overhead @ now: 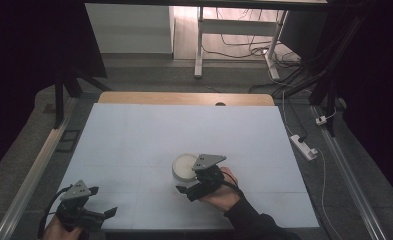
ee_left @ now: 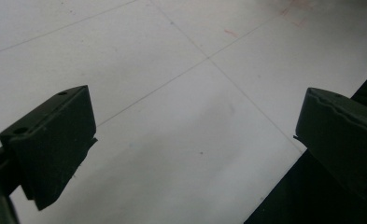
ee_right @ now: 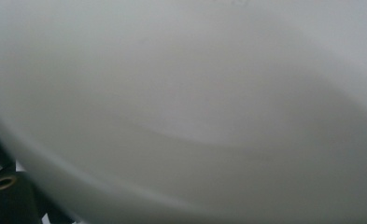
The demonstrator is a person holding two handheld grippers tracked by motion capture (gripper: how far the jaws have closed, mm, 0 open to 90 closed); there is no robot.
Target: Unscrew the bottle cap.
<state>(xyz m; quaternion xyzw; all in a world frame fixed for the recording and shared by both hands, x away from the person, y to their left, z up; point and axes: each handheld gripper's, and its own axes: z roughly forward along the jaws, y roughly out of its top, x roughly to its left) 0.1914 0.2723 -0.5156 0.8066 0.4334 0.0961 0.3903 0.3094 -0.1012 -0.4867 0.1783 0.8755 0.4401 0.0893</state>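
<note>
Left tongs (ee_left: 195, 140) gape wide; right tongs (overhead: 191, 187) meet white bowl (overhead: 184, 165).

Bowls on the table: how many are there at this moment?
1. A white bowl sits near the middle of the table, right against the right gripper, and looms close in the right gripper view. The left gripper holds nothing.

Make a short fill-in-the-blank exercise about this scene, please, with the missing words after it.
1. The bowl on the table is ____ in colour.
2. The left hand-held gripper has its jaws ____.
3. The hand-held gripper nearest the bowl is the ____ one.

Missing words: white; open; right
</note>
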